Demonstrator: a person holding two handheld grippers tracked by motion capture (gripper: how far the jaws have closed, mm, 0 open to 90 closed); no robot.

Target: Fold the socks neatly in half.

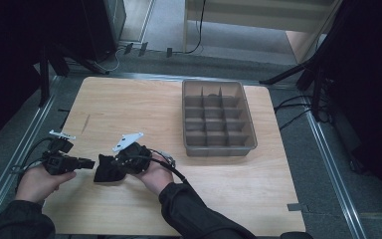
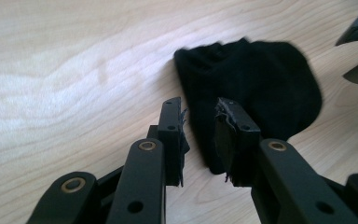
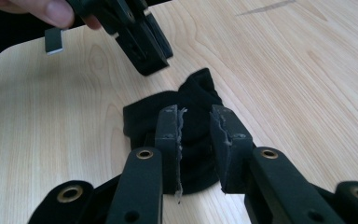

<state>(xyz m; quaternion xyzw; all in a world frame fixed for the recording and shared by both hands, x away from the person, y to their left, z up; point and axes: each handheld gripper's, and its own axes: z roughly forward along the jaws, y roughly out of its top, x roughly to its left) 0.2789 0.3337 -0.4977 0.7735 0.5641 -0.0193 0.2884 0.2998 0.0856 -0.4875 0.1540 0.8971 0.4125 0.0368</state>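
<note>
Left claw (image 2: 198,122) and right claw (image 3: 196,125) both sit narrow with a gap, gripping nothing; sock (image 1: 108,170) lies between us on the table (image 1: 129,109); we'd pinch opposite edges, not the bunched middle.

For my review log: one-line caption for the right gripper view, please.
Right tongs, jaws apart, poised over a crumpled black sock on the wooden table; left tongs approach opposite.

From my seat the high view looks dim, its edges falling into black. Both gripper views are brighter, with pale glare on the counter (image 2: 74,84); my nearest fingers (image 3: 168,135) are soft-focused.
</note>
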